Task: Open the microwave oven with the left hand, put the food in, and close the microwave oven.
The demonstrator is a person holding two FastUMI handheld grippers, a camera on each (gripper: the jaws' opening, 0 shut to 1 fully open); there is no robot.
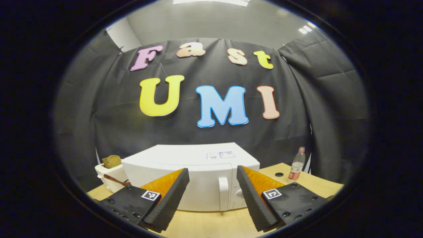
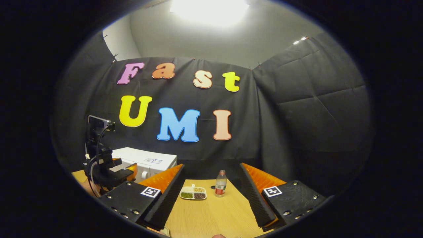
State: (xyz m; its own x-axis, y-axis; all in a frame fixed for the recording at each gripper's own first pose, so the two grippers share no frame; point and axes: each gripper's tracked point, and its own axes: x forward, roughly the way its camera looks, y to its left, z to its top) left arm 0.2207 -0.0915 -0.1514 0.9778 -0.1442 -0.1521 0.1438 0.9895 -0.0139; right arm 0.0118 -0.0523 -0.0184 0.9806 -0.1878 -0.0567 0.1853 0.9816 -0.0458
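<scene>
A white microwave oven (image 1: 198, 165) stands on the wooden table (image 1: 211, 224) with its door closed and its vertical handle (image 1: 223, 193) at the door's right side. My left gripper (image 1: 212, 170) is open in front of it, a short way off, touching nothing. In the right gripper view, a small white divided dish of food (image 2: 193, 192) lies on the table (image 2: 211, 215) ahead of my right gripper (image 2: 211, 167), which is open and holds nothing. The microwave (image 2: 145, 160) sits to the left there, partly hidden by the left gripper (image 2: 109, 172).
A white toaster (image 1: 109, 172) with a slice of brown bread (image 1: 111, 161) stands left of the microwave. A plastic bottle with a red label (image 1: 297, 163) stands to its right, and this bottle (image 2: 220, 183) is just right of the food dish. Black cloth walls close off the back.
</scene>
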